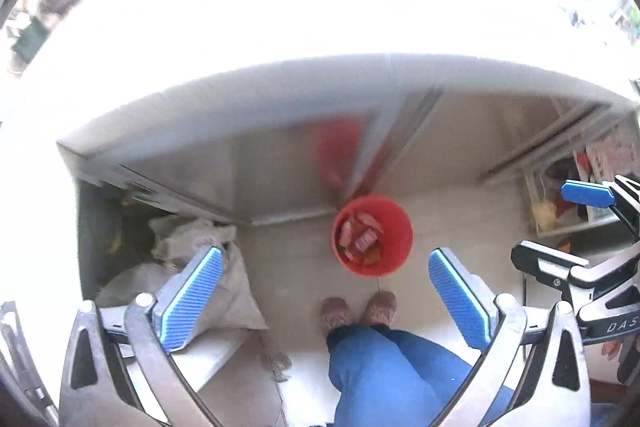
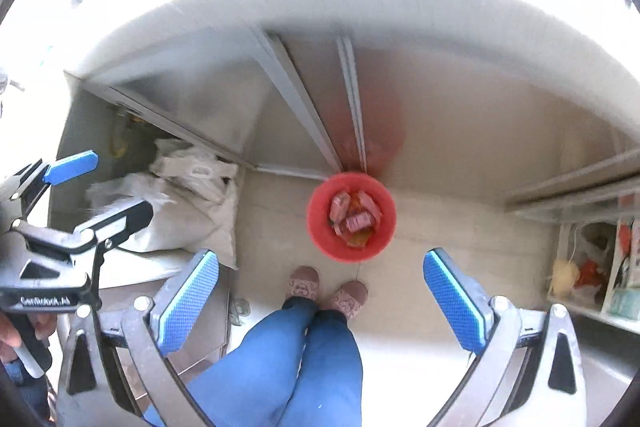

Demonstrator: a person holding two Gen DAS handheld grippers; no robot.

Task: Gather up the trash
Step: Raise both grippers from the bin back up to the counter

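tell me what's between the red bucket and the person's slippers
Only bare pale floor separates the red bucket from the slippers; the right wrist view shows it best.

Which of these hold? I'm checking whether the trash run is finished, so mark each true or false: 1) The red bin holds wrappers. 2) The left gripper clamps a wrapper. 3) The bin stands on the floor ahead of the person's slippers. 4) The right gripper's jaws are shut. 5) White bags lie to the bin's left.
1) True: the red bin holds pink and orange wrappers.
2) False: the left gripper is open and empty.
3) True: it stands just beyond the slippers.
4) False: the right gripper stands wide open.
5) True: the white bags lie there.
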